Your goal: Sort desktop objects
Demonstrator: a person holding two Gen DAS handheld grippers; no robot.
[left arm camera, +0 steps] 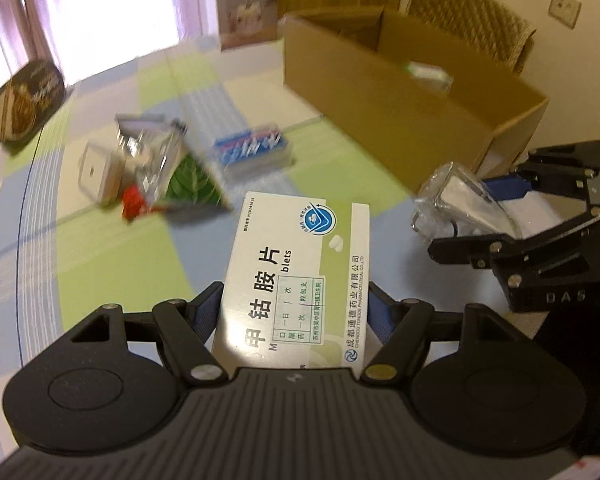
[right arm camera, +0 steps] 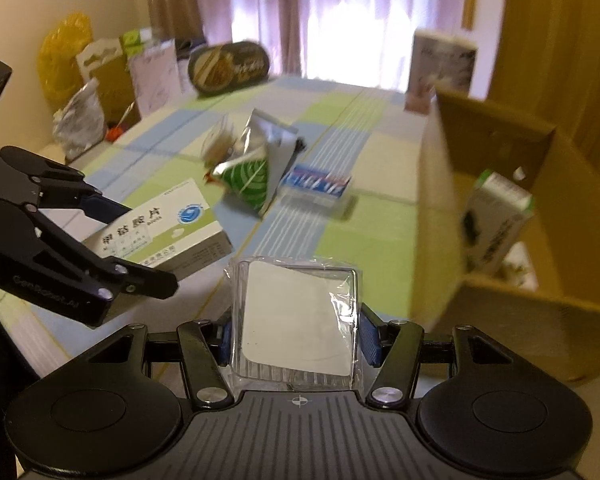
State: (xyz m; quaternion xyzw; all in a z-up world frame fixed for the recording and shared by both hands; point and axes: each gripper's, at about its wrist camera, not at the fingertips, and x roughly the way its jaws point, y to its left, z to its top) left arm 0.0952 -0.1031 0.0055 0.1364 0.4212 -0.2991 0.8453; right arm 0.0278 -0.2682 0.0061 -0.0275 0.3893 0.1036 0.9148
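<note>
only the right wrist view shows a green-white carton point(right arm camera: 496, 224) inside the cardboard box point(right arm camera: 500, 308).

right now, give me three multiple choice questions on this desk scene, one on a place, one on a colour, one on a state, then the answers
1. Where does the cardboard box stand relative to the right gripper?
A. to its right
B. to its left
C. under the green leaf-print packet

2. What colour is the leaf-print packet in the middle of the table?
A. purple
B. green and white
C. orange

3. What is the left gripper doing?
A. hanging open over the table
B. shut on a white medicine box
C. shut on a spoon

Answers
1. A: in the right wrist view the open box fills the right side, past the gripper's fingers.
2. B: white leaf veins on green show in both views.
3. B: the medicine box sits clamped between the blue pads, while the right gripper holds a clear plastic-wrapped case.
</note>
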